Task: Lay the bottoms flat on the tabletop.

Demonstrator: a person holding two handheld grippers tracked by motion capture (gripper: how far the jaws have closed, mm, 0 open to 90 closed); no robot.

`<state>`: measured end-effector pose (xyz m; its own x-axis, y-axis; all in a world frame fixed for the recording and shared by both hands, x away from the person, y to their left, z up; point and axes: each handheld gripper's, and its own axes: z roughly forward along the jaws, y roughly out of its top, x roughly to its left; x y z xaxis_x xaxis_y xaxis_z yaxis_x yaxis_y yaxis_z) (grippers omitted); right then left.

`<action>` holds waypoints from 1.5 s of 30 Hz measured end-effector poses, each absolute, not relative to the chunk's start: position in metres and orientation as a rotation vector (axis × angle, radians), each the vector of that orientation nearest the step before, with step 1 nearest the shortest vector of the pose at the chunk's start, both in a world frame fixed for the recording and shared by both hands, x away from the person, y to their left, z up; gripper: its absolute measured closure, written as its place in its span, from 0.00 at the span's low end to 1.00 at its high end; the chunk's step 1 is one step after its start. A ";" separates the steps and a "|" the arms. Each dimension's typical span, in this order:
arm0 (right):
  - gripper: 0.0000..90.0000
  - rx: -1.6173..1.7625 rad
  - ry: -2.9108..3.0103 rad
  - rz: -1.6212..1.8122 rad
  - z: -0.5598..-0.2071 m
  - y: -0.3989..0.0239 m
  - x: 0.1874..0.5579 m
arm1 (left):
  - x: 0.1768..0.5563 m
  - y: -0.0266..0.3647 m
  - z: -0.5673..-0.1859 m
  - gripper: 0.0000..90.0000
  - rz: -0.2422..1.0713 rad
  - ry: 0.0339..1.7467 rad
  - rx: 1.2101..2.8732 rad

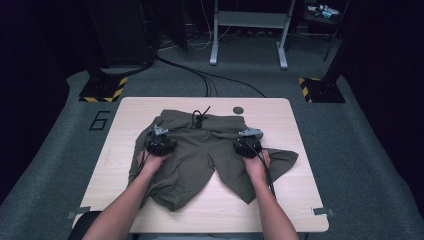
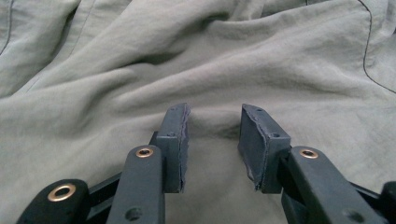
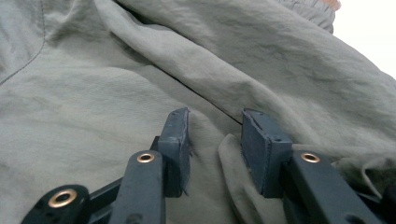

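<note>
Wooden table (image 1: pixel 125 165) bears olive shorts (image 1: pixel 200 155); left gripper (image 2: pixel 212 135) and right gripper (image 3: pixel 215 140) spread on them.

Close above rumpled olive-green shorts fabric (image 2: pixel 140 79), soft folds running across and a dark seam (image 2: pixel 366 60) curving down at the right; left gripper (image 2: pixel 214 140) with its two dark jaws standing apart, pads (image 2: pixel 175 140) clear, only flat cloth in the gap between

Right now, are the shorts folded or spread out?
Mostly spread, not folded: the shorts lie open on the table, waistband far, both legs splayed toward the person, fabric rumpled, with one edge turned over at the right.
</note>
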<state>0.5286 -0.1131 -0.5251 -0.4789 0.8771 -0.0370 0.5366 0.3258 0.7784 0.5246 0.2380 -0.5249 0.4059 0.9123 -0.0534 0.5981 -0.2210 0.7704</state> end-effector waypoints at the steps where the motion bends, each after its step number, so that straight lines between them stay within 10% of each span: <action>1: 0.67 1.244 2.140 0.993 -0.525 -0.113 0.532 | 0.528 0.238 -0.525 0.69 0.543 1.283 1.936; 11: 0.54 1.243 2.143 0.992 -0.525 -0.111 0.553 | 0.549 0.246 -0.521 0.61 0.515 1.291 1.957; 27: 0.65 1.148 2.166 1.127 -0.489 -0.128 0.472 | 0.484 0.258 -0.490 0.58 0.521 1.211 1.941; 45: 0.63 1.018 2.340 1.261 -0.504 -0.037 0.423 | 0.452 0.306 -0.502 0.54 0.542 1.225 1.990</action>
<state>0.4233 -0.0371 -0.5035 -0.7064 0.7042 0.0712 0.4466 0.3654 0.8167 0.4523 0.3061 -0.5018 0.4584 0.8885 -0.0197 0.5830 -0.2839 0.7612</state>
